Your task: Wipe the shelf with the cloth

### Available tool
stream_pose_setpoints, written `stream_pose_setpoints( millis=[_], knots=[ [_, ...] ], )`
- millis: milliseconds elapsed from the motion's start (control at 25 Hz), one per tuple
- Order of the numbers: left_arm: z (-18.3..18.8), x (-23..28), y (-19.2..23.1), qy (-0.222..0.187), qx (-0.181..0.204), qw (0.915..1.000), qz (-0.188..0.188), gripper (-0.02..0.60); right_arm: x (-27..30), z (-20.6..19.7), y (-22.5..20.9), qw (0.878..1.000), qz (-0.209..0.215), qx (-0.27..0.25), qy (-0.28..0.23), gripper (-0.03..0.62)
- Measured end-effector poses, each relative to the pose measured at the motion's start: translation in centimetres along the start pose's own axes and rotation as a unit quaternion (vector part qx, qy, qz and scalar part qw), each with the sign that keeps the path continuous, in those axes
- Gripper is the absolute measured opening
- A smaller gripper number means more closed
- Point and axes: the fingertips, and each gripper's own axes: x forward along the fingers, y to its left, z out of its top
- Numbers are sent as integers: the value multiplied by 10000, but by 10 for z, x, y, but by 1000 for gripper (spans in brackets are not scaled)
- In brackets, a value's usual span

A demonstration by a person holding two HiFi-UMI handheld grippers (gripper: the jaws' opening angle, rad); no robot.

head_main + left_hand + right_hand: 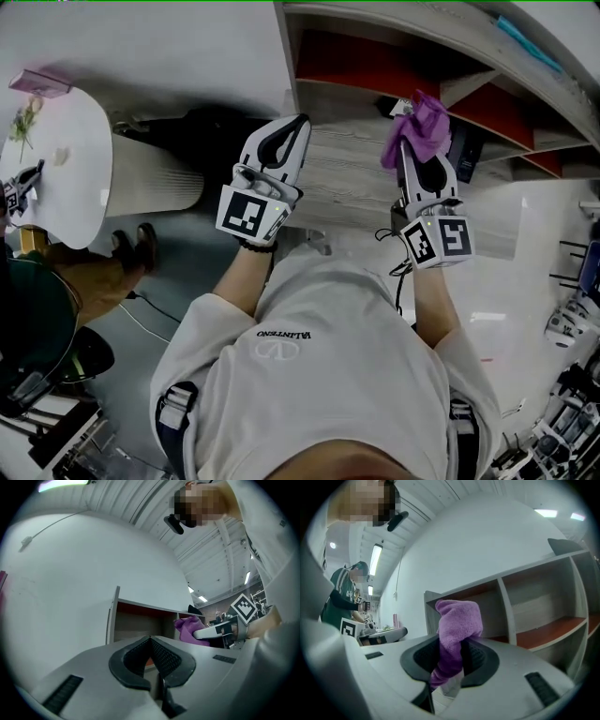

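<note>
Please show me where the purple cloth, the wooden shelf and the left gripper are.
Purple fluffy cloth [422, 122], head view, on its bunched upper part.
Grey wooden shelf unit [349, 183], head view, on a bare board.
Left gripper [300, 120], head view, midway between its closed fingertips.

The head view looks steeply down over the person [319, 375] onto the left gripper [291, 127], the right gripper [417, 155] and the shelf [356, 183] just ahead. The left gripper view rides close behind its own jaws, angled up at a white wall [70, 583] and the shelf's end bay, with the right gripper at its right edge. The right gripper view looks along its jaws into the shelf's bays. The grey shape at its left is probably the left gripper [389, 633]. All three views share the shelf.
</note>
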Motion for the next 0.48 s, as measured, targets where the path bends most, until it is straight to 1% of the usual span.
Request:
stream_pose_setpoints(
  millis=[120,240,360,480],
  knots=[
    [-6,9,12,22,-89,10000,-20,0,23,3,11,10000,81,-29,-20,98],
    [-13,19,23,97,-162,9998,44,0,47,2,20,9999,133,-34,-28,98],
    [-18,30,30,143,-15,9998,144,0,69,0,25,9998,187,-62,-9,98],
    [-27,40,36,246,12,9994,260,0,91,-2,29,9996,282,-80,18,98]
  ],
)
